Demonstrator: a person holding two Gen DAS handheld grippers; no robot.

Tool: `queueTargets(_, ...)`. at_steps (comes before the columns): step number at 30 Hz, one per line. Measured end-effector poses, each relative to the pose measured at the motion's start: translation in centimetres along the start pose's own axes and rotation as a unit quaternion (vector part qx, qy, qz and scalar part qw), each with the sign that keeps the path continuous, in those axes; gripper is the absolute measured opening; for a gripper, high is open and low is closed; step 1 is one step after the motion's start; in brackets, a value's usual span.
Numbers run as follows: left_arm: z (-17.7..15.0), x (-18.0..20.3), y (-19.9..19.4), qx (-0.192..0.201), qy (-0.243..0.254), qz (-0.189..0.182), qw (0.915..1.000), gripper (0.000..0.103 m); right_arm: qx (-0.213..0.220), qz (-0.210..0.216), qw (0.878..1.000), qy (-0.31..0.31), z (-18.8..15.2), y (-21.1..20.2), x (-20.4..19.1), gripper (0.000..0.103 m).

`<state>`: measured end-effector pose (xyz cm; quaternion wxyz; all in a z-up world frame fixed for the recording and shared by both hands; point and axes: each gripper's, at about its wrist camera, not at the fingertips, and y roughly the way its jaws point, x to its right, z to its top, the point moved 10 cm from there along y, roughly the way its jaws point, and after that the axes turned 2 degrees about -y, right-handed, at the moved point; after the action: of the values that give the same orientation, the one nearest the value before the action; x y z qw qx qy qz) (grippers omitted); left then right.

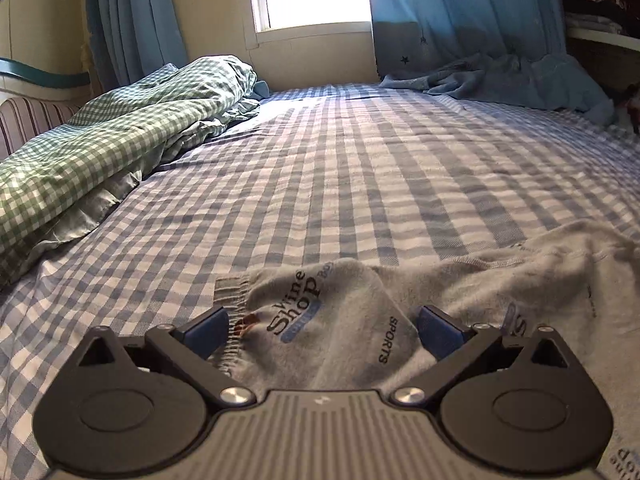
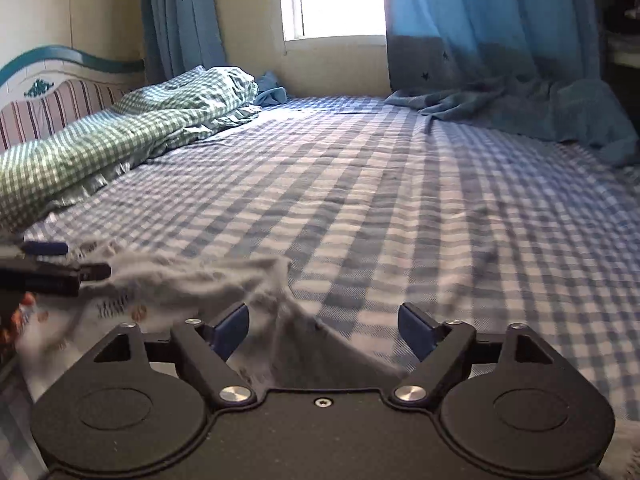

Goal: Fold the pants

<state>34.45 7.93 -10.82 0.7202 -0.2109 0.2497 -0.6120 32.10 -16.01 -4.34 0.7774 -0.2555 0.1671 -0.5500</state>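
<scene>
— On the checked bed sheet (image 1: 360, 184), where did the pants (image 1: 352, 332) lie?

— At the near edge, roughly six o'clock in both wrist views. They were grey, printed with lettering, and a ribbed cuff (image 1: 230, 288) pointed toward nine o'clock in the left view. The cloth was rumpled rather than flat, and it was blurred in the right view.

— And the grippers?

— The left gripper (image 1: 320, 330) was spread wide, its blue pads either side of the printed leg, not pressing it. The right gripper (image 2: 322, 330) was spread as well, with a grey peak of fabric (image 2: 288, 320) between the pads but untouched.

— How far along would you say the folding was?

— Early or midway, I judged. No neat stack showed; the legs looked bunched, with creases left to smooth and folds left to make. The green quilt (image 1: 100, 148) at ten o'clock and the blue curtain (image 1: 460, 20) at one o'clock were well apart from the work.
</scene>
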Motion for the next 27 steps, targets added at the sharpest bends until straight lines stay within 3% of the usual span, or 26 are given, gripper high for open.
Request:
queueTargets(2,-0.6,-0.4,0.1,0.001,-0.007,0.002,1.0,0.103,0.013,-0.056,0.998,-0.038,-2.6,-2.6,1.4,0.096)
queueTargets(6,-0.4,-0.9,-1.4,0.011,-0.022,0.025,0.9994,0.103,0.007,-0.185,0.98,-0.076,-9.1,-7.3,6.6,0.096)
queueTargets(8,-0.3,0.0,-2.8,0.021,-0.009,0.032,0.9992,0.103,0.005,-0.224,0.972,-0.065,-11.6,-9.5,9.7,0.098)
queueTargets(11,-0.1,3.0,-5.0,0.032,0.005,0.013,0.9994,0.103,0.021,-0.258,0.966,-0.02,-13.9,-13.0,14.4,0.102)
queueTargets(14,0.0,7.6,-6.8,0.031,0.009,-0.034,0.9989,0.103,0.025,-0.32,0.947,0.014,-16.1,-16.1,20.1,0.102)
queueTargets(17,-0.5,13.9,-7.9,0.021,0.032,-0.088,0.9954,0.103,0.031,-0.355,0.933,0.047,-18.2,-18.5,25.2,0.102)
queueTargets(20,-1.0,21.0,-8.9,0.017,0.068,-0.14,0.9877,0.103,0.037,-0.377,0.923,0.066,-20.0,-20.8,29.1,0.102)
queueTargets(23,-1.3,27.9,-10.1,0.016,0.091,-0.196,0.9763,0.103,0.038,-0.422,0.902,0.077,-21.5,-23.3,31.9,0.102)
queueTargets(25,-1.4,33.0,-11.1,0.018,0.106,-0.241,0.9645,0.103,0.057,-0.411,0.902,0.121,-22.4,-24.9,32.9,0.102)
queueTargets(27,-1.4,37.8,-12.1,0.024,0.123,-0.283,0.9511,0.103,0.088,-0.361,0.914,0.165,-22.8,-25.9,32.9,0.102)
